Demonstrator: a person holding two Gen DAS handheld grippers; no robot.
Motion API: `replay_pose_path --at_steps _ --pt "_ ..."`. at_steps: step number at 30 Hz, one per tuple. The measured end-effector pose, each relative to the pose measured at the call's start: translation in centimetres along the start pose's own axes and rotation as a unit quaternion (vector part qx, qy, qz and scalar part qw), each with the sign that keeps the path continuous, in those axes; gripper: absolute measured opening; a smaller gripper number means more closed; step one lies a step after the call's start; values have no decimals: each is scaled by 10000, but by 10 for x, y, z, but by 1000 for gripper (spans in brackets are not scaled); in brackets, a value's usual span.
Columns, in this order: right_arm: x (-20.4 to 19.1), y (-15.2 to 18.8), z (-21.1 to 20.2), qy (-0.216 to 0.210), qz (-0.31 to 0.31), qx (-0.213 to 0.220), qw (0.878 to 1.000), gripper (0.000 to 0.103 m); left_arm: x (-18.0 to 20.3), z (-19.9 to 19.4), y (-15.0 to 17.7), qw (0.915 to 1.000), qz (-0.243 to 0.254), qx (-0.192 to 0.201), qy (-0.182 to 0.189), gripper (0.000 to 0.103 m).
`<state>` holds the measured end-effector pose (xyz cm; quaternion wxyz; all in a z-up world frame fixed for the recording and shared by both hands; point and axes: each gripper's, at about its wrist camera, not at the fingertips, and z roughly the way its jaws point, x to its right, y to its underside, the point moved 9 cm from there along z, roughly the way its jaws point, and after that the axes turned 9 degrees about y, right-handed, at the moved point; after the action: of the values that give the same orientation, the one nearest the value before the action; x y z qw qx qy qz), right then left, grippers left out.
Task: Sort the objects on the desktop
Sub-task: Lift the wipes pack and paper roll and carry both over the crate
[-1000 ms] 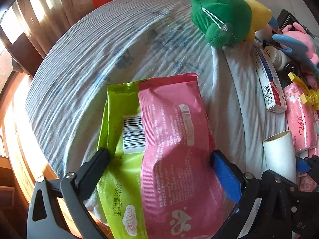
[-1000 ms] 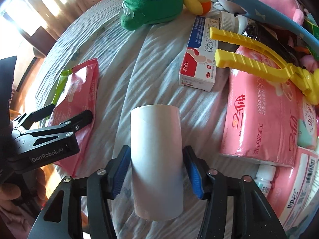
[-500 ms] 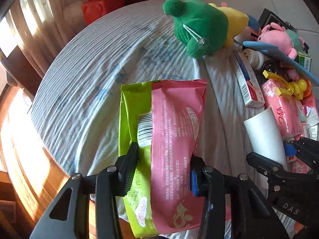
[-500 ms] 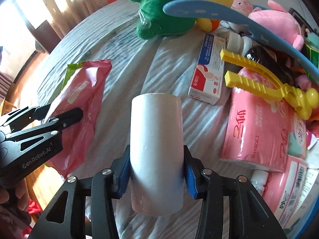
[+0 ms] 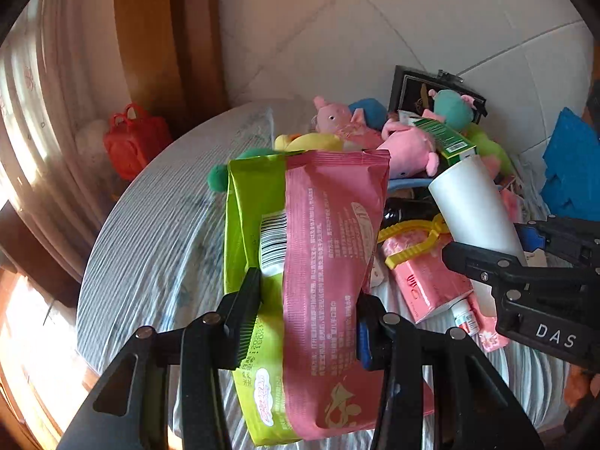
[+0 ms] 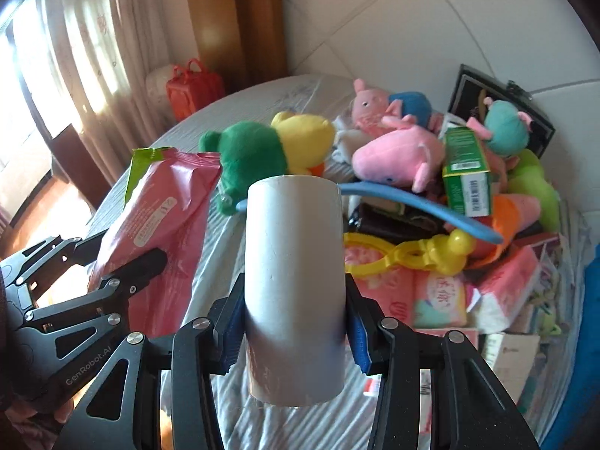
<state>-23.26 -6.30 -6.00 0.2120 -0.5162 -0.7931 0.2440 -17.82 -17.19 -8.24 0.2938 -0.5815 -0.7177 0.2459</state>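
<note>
Daylight enters through the curtain (image 6: 86,60) at left, blown out to glare near the window. Warm patches fall on the floor (image 5: 26,322). Fisheye bends both views, with black corners. The bedsheet (image 5: 150,232) shows slight motion blur; the tube (image 6: 295,288) is shadowed at its base.

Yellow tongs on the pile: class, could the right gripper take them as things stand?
Probably not: the right gripper has its jaws shut on the white tube, so it has no free grip for the yellow tongs.
</note>
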Motion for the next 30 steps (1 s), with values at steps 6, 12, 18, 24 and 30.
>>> replay_pose_path --at_steps 6,12,18,24,30 --pt "86 -21 -55 802 737 612 9922 46 94 -19 -53 9907 843 534 920 42" --pt "197 -11 -138 1651 1493 1084 9689 46 214 -39 -91 9672 1574 884 1787 42" --pt "321 21 -238 2231 2002 1474 9426 46 363 -66 -126 9387 2085 1144 2497 42" --pt "466 59 -329 2837 2150 1406 9239 46 526 -101 -164 9075 2344 1064 3318 42" --pt "609 98 -343 3154 2306 536 9189 46 669 -81 -165 8999 2574 70 3520 42"
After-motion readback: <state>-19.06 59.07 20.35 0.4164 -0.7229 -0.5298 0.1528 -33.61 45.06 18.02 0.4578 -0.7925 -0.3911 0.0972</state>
